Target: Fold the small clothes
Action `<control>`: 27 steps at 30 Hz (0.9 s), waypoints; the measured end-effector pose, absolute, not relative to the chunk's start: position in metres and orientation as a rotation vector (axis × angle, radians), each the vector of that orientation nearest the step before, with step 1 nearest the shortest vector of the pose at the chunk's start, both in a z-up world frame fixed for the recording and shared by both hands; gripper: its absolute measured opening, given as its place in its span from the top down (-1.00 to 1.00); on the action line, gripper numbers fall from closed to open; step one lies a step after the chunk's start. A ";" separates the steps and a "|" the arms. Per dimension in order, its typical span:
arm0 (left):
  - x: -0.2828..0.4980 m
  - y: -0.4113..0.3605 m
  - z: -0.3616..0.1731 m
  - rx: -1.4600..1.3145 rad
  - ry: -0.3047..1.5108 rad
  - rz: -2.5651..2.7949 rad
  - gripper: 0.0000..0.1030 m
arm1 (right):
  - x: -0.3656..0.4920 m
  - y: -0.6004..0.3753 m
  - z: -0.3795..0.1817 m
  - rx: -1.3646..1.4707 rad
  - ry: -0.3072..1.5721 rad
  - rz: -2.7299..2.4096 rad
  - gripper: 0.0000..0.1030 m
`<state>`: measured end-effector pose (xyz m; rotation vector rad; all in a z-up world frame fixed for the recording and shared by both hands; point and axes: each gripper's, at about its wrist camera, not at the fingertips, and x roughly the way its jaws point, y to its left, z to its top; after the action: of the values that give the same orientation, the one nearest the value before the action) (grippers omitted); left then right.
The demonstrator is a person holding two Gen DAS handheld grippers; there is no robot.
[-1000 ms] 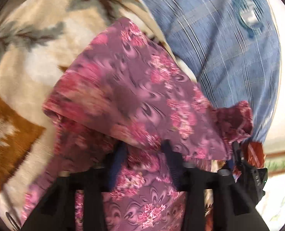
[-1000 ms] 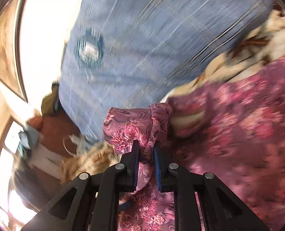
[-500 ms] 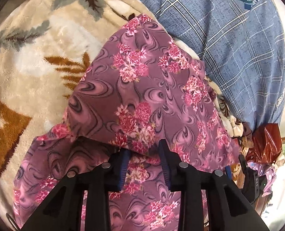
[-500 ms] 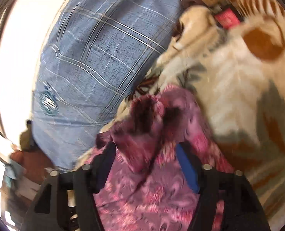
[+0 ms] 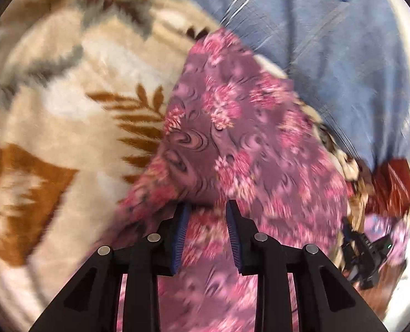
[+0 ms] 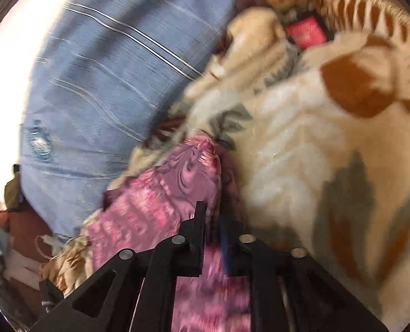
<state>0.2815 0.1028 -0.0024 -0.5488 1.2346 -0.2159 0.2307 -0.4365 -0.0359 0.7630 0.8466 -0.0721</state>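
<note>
Purple floral-print cloth garment lies folded over on the cream plush leaf-patterned blanket, beside the person's blue plaid shirt. Left gripper: jaws apart, cloth between them, not pinched. Right gripper: jaws narrow at the garment's edge; blur hides whether they hold it. Advice: pinch both corners cleanly, fold evenly, then smooth flat.

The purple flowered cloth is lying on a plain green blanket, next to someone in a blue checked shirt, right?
Not quite. The purple flowered cloth lies on a cream blanket patterned with brown and grey leaves, not a plain green one; the left wrist view shows it. The blue checked shirt beside it is right.
</note>
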 end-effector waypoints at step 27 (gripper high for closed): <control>0.114 0.141 -0.036 -0.296 1.417 -0.270 0.25 | 0.016 -0.357 -0.060 0.366 1.270 0.217 0.88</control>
<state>0.1139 0.1406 -0.0355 -0.2964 1.4169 -0.2702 0.0158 -0.3573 -0.0596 0.3659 1.2699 0.2170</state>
